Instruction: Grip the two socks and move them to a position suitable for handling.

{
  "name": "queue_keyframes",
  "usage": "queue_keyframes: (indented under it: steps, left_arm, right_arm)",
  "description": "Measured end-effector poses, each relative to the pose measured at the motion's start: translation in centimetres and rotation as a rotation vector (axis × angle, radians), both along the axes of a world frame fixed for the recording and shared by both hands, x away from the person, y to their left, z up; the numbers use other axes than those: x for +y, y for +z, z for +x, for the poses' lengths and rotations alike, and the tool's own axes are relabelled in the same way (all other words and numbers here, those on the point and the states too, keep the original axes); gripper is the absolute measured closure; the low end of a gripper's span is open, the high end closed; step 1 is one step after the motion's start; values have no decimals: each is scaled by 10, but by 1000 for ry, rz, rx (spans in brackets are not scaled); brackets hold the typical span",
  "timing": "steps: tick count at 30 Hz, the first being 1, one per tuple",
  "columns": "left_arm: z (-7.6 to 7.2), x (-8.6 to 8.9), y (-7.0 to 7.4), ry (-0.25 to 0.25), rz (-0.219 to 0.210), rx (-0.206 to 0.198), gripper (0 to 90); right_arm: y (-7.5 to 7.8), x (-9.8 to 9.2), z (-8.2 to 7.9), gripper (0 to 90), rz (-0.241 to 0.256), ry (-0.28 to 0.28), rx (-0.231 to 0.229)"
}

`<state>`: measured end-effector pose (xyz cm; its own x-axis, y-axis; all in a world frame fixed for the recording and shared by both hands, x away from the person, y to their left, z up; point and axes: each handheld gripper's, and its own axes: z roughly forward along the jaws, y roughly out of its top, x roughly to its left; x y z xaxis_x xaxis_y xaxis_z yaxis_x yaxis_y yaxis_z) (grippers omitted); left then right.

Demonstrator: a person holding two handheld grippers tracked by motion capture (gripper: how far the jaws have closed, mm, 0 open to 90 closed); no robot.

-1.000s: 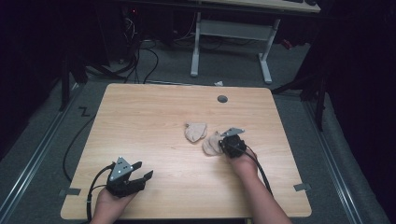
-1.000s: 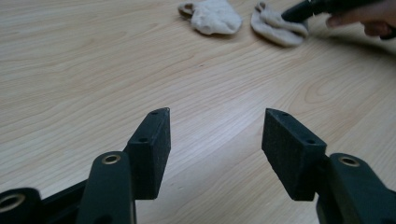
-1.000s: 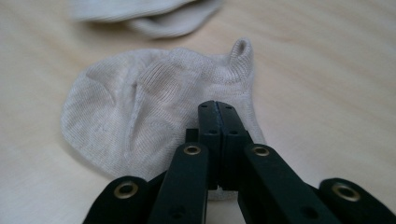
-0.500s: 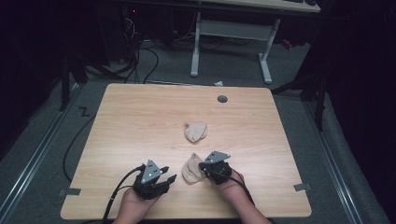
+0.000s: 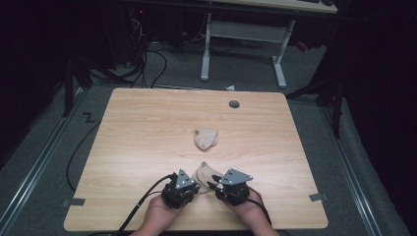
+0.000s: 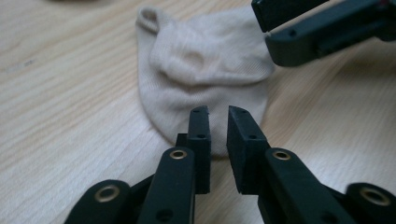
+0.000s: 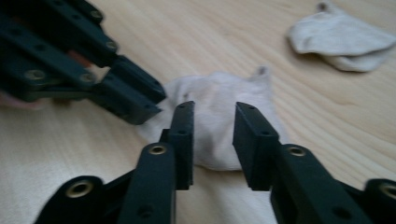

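Note:
Two beige socks lie on the wooden table [image 5: 128,147]. One sock [image 5: 205,138] rests crumpled near the middle. The other sock [image 5: 206,172] lies flat near the front edge, between both grippers. My left gripper [image 5: 195,187] points at it from the left, jaws slightly apart over its rounded end [image 6: 205,70], with nothing between them [image 6: 218,114]. From the right, my right gripper [image 5: 212,187] stands open [image 7: 214,109] just over the same sock [image 7: 219,121]. The far sock [image 7: 341,39] shows at the upper right of the right gripper view.
A round grommet hole [image 5: 234,104] sits at the table's far side. A white desk frame [image 5: 243,44] and cables stand on the floor behind. Tape marks sit at the front corners [image 5: 317,197]. Both hands rest at the front edge.
The right gripper pulled one sock from mid-table toward the front edge. The left gripper moved right to meet it. The other sock stayed put.

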<state>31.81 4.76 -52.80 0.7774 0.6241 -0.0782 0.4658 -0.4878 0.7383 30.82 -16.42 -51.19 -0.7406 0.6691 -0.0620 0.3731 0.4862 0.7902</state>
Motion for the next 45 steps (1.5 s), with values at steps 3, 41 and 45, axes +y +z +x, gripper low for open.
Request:
queue_keyframes:
  steps: [3,41,45]
  left_arm:
    - [0,1,0,-3,4,4,810]
    - [-19,63,24,37,-9,-43,631]
    - [-12,87,32,106,-75,-89,587]
  right_arm:
    - [-4,7,1,641,-30,18,3]
    - [-4,-13,-10,774,27,-32,80]
    - [10,-18,19,873,22,-115,15]
